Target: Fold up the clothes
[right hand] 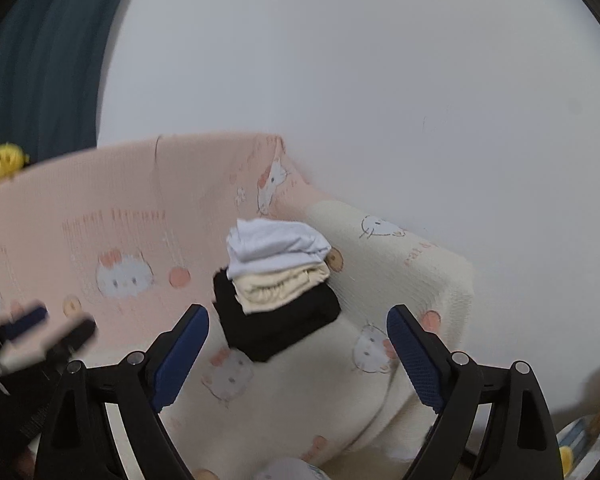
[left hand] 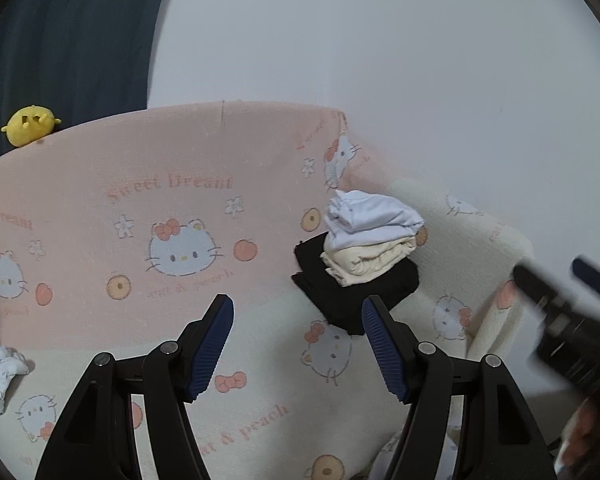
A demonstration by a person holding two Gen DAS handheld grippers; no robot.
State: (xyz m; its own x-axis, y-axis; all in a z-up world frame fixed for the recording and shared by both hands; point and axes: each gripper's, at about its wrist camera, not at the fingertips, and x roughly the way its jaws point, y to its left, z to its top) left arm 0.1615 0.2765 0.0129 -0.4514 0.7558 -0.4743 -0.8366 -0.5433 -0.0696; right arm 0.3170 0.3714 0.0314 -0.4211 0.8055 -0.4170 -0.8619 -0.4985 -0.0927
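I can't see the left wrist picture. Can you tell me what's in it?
A stack of folded clothes, white on cream on black, sits on a sofa cover printed with cartoon cats. The open, empty left gripper points toward it, and the right gripper shows blurred at the right edge. A yellow plush toy sits on the sofa back.

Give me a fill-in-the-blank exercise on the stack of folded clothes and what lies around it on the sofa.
1. The bottom garment in the folded stack is ____ in colour.
2. The top garment of the stack is white, and the one directly beneath it is ____.
3. The small plush toy sitting on the sofa's backrest is ____ in colour.
4. Both the left claw and the right claw stand ____, with nothing between the pads.

Missing words: black; cream; yellow; open
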